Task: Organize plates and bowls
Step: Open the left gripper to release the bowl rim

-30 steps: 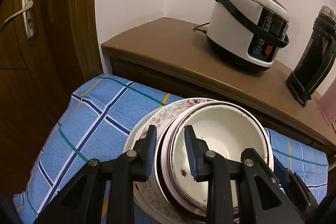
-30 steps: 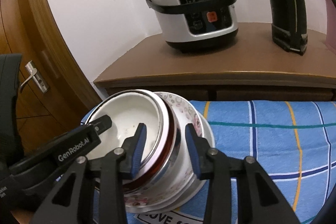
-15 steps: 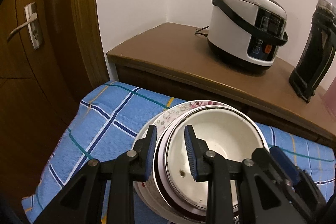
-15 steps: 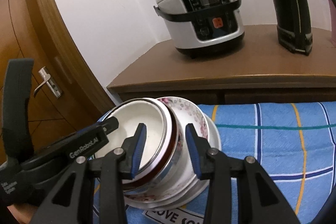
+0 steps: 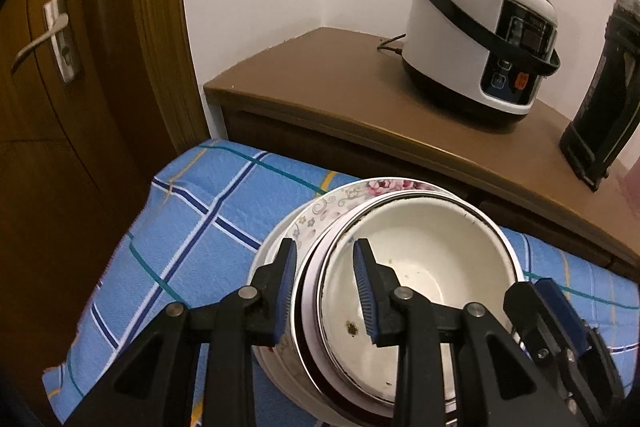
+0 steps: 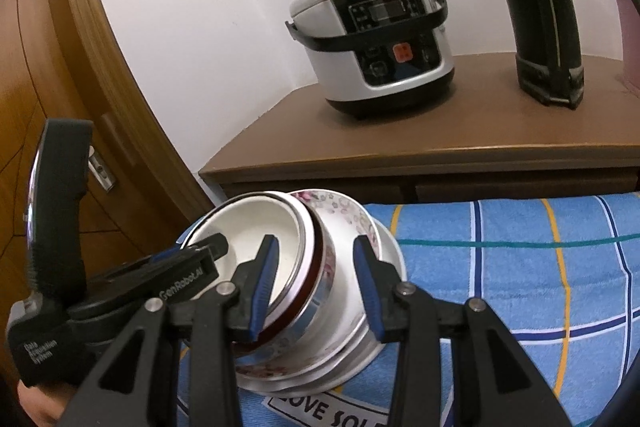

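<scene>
Small room corner: wooden door at left, blue plaid cloth (image 5: 192,227) in front, brown cabinet (image 5: 360,107) w/ rice cooker (image 5: 480,43) and a black jug (image 6: 536,7) behind.

Nested stack of bowls and plates (image 5: 400,267) sits tilted on the cloth between both tools. Left gripper (image 5: 326,291) pinches its left rim, one pad inside the cream enamel bowl (image 5: 432,267), one outside by the floral plate (image 5: 340,203). Right gripper (image 6: 316,285) straddles the opposite rim, jaws pressed near the walls; full contact can't be told. Probably heavy, stiff, glazed, slippery, chip-prone; best held at opposite rims, kept level. Left view shows the bowl's speckled inside; right view shows the layered side walls, dark red band, lettering on the cloth.
</scene>
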Demonstrator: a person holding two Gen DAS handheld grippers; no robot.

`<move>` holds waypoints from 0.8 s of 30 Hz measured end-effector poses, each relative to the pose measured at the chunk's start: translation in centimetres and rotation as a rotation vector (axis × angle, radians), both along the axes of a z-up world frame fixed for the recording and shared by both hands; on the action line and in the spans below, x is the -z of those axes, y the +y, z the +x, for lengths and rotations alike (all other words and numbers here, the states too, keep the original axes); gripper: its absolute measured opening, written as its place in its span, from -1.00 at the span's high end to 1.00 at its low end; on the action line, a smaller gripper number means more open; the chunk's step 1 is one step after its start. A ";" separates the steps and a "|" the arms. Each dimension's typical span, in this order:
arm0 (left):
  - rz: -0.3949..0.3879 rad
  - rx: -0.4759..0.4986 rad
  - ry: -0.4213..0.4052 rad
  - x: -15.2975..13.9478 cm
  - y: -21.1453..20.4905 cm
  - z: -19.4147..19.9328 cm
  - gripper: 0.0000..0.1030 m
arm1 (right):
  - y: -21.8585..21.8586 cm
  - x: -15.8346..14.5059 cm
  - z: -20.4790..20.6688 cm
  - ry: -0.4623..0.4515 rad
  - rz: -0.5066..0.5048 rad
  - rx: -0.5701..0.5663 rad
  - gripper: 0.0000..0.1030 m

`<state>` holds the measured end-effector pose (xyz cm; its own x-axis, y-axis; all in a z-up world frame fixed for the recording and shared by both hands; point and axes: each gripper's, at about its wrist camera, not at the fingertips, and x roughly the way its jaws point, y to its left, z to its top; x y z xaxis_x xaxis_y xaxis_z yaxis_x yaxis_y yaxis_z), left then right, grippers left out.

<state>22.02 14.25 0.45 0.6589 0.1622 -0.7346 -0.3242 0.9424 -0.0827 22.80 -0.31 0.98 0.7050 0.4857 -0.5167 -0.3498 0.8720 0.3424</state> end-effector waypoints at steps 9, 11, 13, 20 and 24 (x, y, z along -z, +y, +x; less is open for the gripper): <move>0.066 0.033 -0.041 -1.4 -0.9 -1.4 -0.16 | -0.1 0.2 0.1 -0.006 -0.009 0.009 0.11; 0.063 0.038 -0.065 -2.0 -0.9 -2.2 -0.16 | -0.2 0.2 0.2 -0.008 -0.005 0.007 0.11; 0.072 0.038 -0.079 -2.4 -0.8 -2.8 -0.16 | -0.2 0.1 0.1 -0.017 -0.003 0.004 0.11; 0.029 0.026 -0.067 -1.7 0.1 -3.4 -0.16 | 0.2 -0.3 -0.9 -0.073 -0.012 -0.006 -0.07; -0.009 0.031 -0.052 -1.2 0.4 -3.5 -0.16 | -0.1 -0.1 -1.1 -0.081 -0.017 0.009 -0.29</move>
